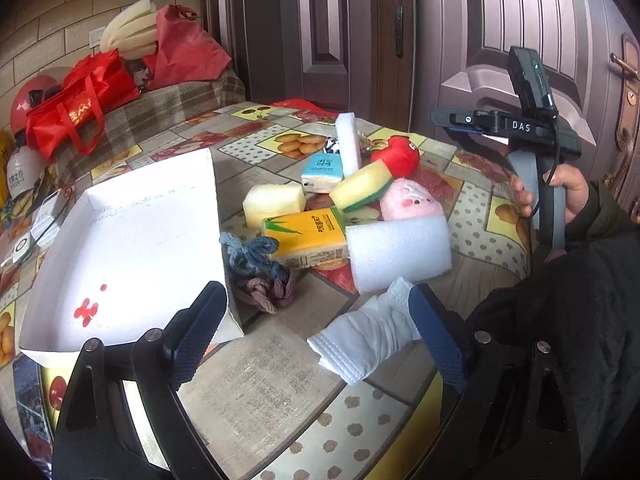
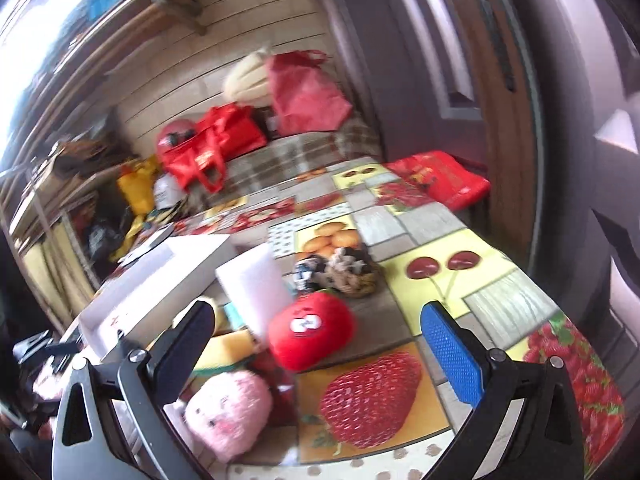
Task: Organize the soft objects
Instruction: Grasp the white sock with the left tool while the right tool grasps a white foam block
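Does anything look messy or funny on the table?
Yes. The white box has red splotches on its bare bottom, like a stain. The soft things sit jumbled beside it, with a yellow-green sponge propped at a tilt on the heap. A face mask lies crumpled near the table edge.

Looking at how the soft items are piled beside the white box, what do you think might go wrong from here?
The yellow-green sponge leans on its neighbours, so pulling one out may topple the pile. The face mask lies near the table edge by the open left gripper and could be pushed off. The light white box may slide if bumped.
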{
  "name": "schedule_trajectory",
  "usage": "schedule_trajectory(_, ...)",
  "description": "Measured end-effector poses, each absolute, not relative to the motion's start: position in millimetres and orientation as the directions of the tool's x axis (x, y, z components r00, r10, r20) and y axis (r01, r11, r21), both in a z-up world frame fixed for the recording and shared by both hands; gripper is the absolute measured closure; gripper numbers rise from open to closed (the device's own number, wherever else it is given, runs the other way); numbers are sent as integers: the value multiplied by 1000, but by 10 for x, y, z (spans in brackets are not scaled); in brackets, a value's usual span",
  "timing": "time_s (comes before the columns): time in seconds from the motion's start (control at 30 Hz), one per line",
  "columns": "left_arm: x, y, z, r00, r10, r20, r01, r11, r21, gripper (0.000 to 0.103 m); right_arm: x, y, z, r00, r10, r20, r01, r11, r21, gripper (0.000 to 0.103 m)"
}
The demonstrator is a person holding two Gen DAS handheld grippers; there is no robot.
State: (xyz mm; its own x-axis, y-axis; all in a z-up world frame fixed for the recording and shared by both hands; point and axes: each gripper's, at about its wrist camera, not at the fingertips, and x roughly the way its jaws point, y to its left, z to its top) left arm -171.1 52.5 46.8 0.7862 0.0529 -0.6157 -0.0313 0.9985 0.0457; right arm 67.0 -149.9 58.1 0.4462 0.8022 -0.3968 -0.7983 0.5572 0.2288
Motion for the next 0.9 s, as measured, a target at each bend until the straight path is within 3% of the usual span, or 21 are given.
schedule_trajectory(0.1, -1639, 405, 399, 765, 25, -643, 32, 997, 76, 23, 322, -1311, 655, 332, 830, -449, -903, 417, 104, 0)
schedule_trajectory(0.37, -1551, 324, 265, 680, -27, -733, 145, 985, 97, 23, -229, -775, 505, 153, 801, -578, -988, 113, -105, 1)
schedule_trajectory(0.53, -1542, 298, 218, 645, -34, -763, 181, 977, 109, 23, -415, -451, 234, 137, 707, -694, -975, -26, -219, 9)
schedule_trajectory(0.63, -1465, 238, 163, 609, -57, -791, 235, 965, 112, 24, -436, -374, 134, 133, 672, -728, -970, -62, -235, 16)
schedule_trajectory(0.67, -1434, 224, 144, 599, -62, -799, 249, 962, 112, 24, -431, -356, 117, 129, 664, -737, -970, -71, -233, 27)
schedule_trajectory(0.7, -1406, 223, 121, 588, -70, -806, 261, 959, 108, 24, -427, -335, 95, 124, 651, -749, -970, -82, -231, 46)
schedule_trajectory(0.83, -1321, 313, 60, 562, -106, -820, 261, 964, 54, 24, -389, -341, 66, 100, 636, -765, -976, -89, -201, 49)
schedule_trajectory(0.87, -1327, 340, 51, 563, -116, -818, 256, 966, 39, 31, -372, -359, 79, 99, 642, -760, -978, -78, -193, 50)
schedule_trajectory(0.9, -1344, 366, 50, 565, -135, -814, 255, 967, 16, 50, -358, -374, 99, 106, 652, -750, -980, -61, -191, 50)
